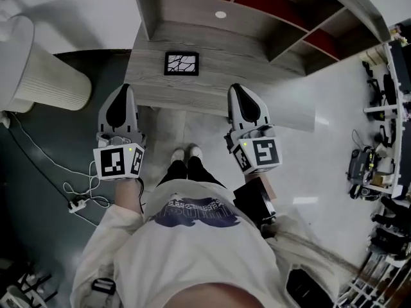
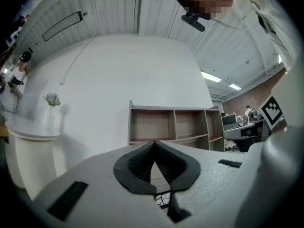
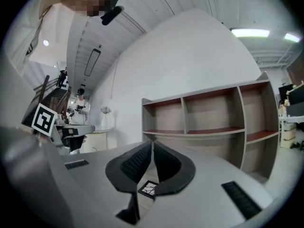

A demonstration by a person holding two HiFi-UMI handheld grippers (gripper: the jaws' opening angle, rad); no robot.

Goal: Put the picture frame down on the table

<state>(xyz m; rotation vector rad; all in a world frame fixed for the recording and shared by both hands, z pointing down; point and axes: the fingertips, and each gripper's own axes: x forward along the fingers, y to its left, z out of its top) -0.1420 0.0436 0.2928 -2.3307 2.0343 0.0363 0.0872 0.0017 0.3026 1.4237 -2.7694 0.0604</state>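
One picture frame (image 1: 181,63) lies flat on the one grey wooden table (image 1: 212,92), dark-rimmed with a pattern of pale lines, and nothing touches it. On the near side of the frame two grippers point toward it over the table's near edge, each well apart from it. The left gripper (image 1: 124,87) is to the frame's lower left, its jaws pressed together and empty. The right gripper (image 1: 236,87) is to the frame's lower right, its jaws drawn almost together with nothing between them. Beyond the frame stands one shelf unit (image 3: 213,113) showing three open compartments in a row. Far left of the frame stands one white ribbed pedestal (image 1: 45,76).
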